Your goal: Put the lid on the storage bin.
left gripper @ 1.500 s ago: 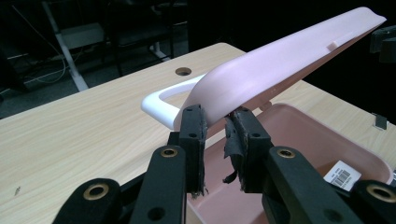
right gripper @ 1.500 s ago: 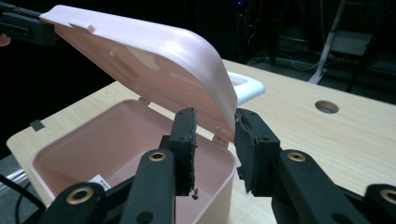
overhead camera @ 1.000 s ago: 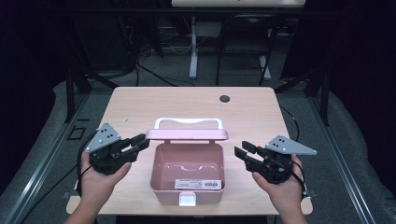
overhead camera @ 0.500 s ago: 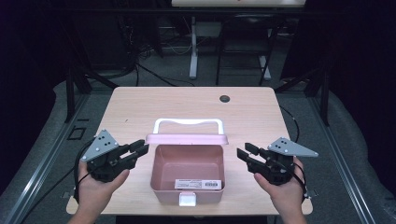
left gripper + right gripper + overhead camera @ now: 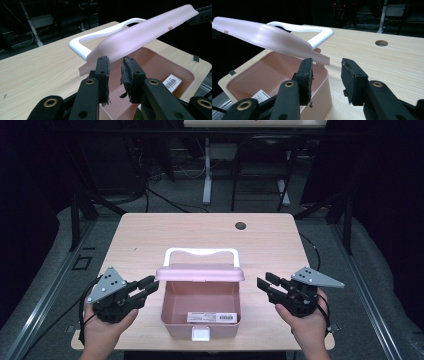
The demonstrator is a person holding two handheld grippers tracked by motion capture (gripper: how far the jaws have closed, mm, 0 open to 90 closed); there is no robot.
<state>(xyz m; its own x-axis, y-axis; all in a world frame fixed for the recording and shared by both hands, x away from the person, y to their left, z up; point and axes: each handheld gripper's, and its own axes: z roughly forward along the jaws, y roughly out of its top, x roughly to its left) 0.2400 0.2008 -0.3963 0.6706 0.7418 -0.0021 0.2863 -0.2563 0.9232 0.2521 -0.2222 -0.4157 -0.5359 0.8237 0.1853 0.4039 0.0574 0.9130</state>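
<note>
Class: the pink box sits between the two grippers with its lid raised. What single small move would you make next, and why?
Probably bring one gripper in to the lid and ease it down. The pink box looks empty but for a barcode label. The left gripper and right gripper both hang open beside it, holding nothing.

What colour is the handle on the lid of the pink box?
White. The handle on the lid shows best in the left gripper view.

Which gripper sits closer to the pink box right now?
Left. The left gripper has its jaw tips almost at the pink box's left wall, under the lid corner. The right gripper stands off its right side with a clear gap.
</note>
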